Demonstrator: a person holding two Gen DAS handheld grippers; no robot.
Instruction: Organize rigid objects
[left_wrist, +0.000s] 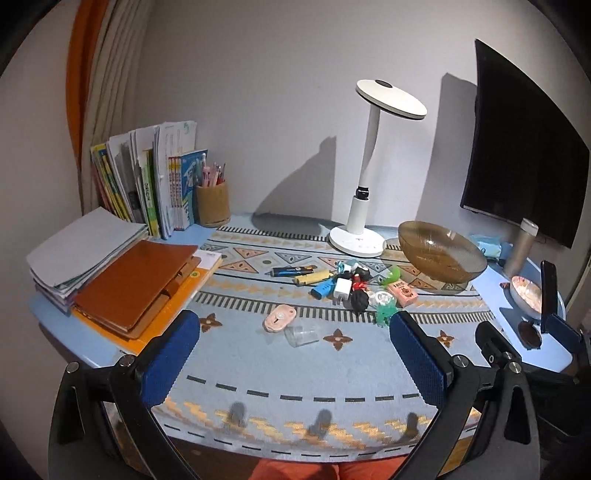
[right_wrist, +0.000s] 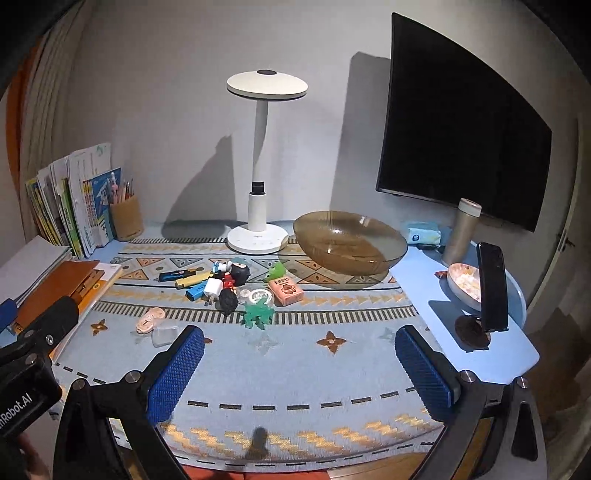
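Observation:
A pile of small rigid objects (left_wrist: 347, 286) lies mid-table on the patterned mat: markers, a white charger (right_wrist: 211, 289), black figures, a green toy (right_wrist: 258, 314), a pink box (right_wrist: 285, 291). A pink oval item (left_wrist: 279, 316) and a clear cup (left_wrist: 301, 335) lie nearer me. An amber glass bowl (left_wrist: 441, 254) (right_wrist: 349, 243) stands behind the pile to the right. My left gripper (left_wrist: 295, 354) is open and empty above the near mat. My right gripper (right_wrist: 299, 365) is open and empty, also short of the pile.
A white desk lamp (right_wrist: 260, 206) stands at the back. Books and a brown notebook (left_wrist: 136, 284) are stacked at left, with a pencil cup (left_wrist: 213, 205). A monitor (right_wrist: 461, 125), a thermos (right_wrist: 460, 230), a phone on a stand (right_wrist: 493, 291) and a small dish (right_wrist: 463, 282) sit at right.

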